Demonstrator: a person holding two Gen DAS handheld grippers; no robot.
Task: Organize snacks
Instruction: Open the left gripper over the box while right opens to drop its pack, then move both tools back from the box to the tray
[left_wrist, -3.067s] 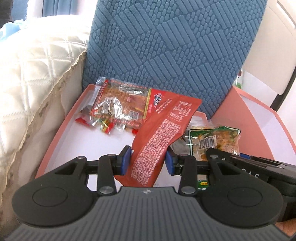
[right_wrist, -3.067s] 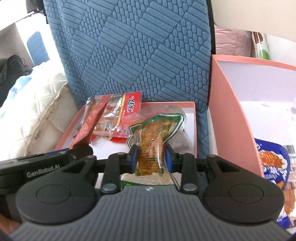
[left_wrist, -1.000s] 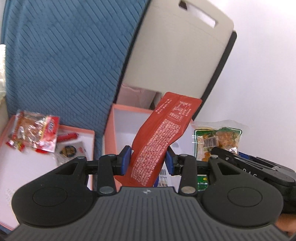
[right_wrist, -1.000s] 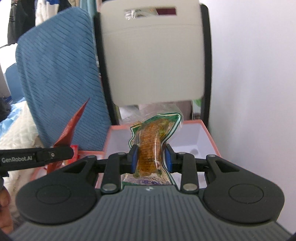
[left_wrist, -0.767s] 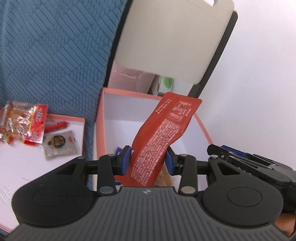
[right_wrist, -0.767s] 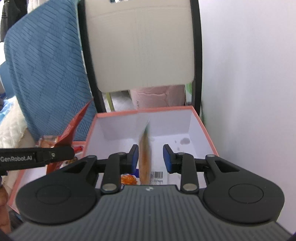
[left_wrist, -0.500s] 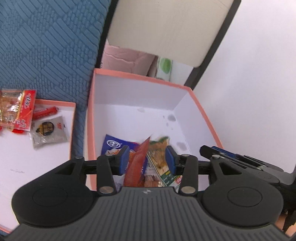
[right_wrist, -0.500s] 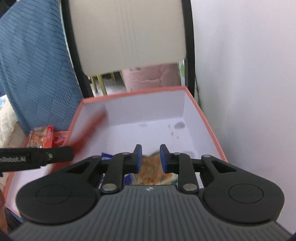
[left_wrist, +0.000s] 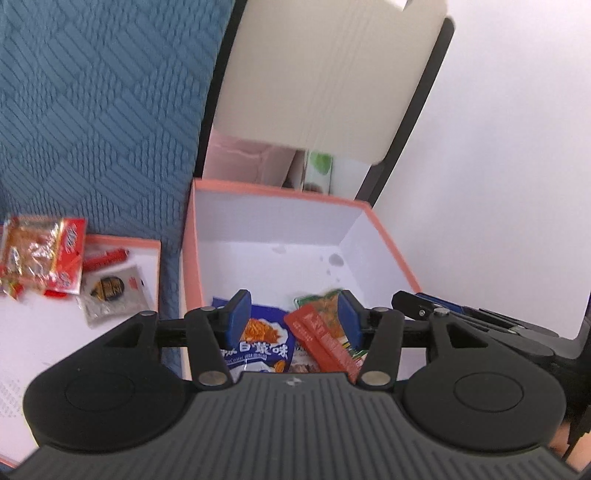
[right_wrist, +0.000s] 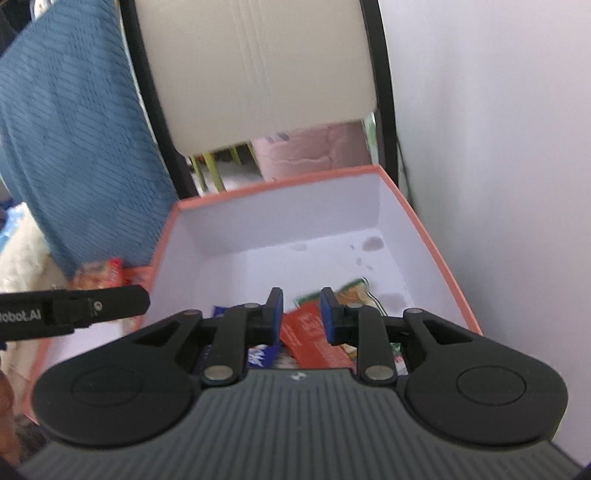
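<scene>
A deep pink box (left_wrist: 391, 236) with white inside walls holds snacks: a blue noodle packet (left_wrist: 264, 338), a red packet (left_wrist: 321, 341) and a green-edged packet (left_wrist: 325, 301) lying under it. My left gripper (left_wrist: 293, 314) hangs open and empty above them. My right gripper (right_wrist: 302, 314) is open and empty over the same box (right_wrist: 436, 254), above the red packet (right_wrist: 306, 339) and the green-edged packet (right_wrist: 354, 291). The left gripper's body (right_wrist: 74, 306) shows at the left of the right wrist view.
A shallow pink lid tray (left_wrist: 147, 243) at the left holds a red-and-clear snack bag (left_wrist: 40, 243), a small clear packet (left_wrist: 110, 291) and a red stick (left_wrist: 105, 256). A blue chair back (left_wrist: 99, 110), a cream chair back (left_wrist: 325, 74) and a white wall (left_wrist: 498, 147) stand behind.
Both grippers carried their packets from the tray over to the deep box and opened. The red packet and the green-edged packet dropped into the box and lie there.
</scene>
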